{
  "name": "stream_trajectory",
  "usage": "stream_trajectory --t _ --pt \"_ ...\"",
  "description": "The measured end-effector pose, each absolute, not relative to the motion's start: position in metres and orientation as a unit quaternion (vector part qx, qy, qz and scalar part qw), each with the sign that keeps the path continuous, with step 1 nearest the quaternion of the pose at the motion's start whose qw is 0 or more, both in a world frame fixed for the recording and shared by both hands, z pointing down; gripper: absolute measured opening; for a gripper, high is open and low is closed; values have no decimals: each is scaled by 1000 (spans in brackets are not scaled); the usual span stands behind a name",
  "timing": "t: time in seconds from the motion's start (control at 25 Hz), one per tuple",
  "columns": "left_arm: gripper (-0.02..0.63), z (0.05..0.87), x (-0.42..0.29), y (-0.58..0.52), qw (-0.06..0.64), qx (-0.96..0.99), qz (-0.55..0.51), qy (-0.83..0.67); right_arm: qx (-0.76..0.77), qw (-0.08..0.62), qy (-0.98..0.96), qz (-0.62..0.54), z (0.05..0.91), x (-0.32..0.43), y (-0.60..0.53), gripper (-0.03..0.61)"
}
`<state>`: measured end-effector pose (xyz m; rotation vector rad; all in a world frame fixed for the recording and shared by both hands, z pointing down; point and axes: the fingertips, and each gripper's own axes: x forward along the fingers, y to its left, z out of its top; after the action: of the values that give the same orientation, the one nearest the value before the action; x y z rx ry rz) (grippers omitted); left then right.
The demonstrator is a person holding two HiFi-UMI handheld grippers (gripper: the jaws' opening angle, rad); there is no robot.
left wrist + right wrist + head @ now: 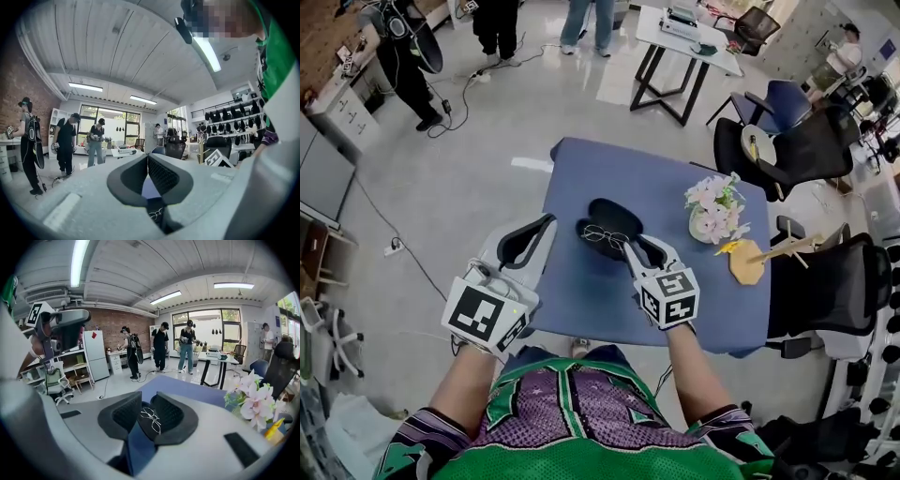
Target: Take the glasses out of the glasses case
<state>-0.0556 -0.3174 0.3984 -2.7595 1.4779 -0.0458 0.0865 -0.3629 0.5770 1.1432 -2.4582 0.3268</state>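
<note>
Grey floor (478, 159), brick wall (112, 318).

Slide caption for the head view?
Right tool open beside wire-rimmed glasses lying on black glasses case on blue table.

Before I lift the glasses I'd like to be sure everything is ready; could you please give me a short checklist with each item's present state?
1. Glasses case open: ok.
2. Glasses lying exposed in the case: ok.
3. Right gripper fingers apart and aimed at the glasses: ok.
4. Right fingers actually around the frame: cannot tell.
5. Left gripper steadying the case: not ok. It is shut, empty, and off to the case's left without touching it.
6. Flower pot out of the right gripper's way: ok.
</note>
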Motion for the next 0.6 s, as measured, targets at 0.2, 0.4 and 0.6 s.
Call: stream_trajectory --t 0.2,0.4,0.6 --pt "15 400 -64 -324 4 -874 -24 486 394 233 -881 119 605 78 -373 83" --pt "15 406 -71 -332 0 -866 -33 499 376 260 -880 126 635 72 -379 83" --pt "17 411 -73 -337 -4 -861 -39 506 363 283 -877 137 664 68 -383 83"
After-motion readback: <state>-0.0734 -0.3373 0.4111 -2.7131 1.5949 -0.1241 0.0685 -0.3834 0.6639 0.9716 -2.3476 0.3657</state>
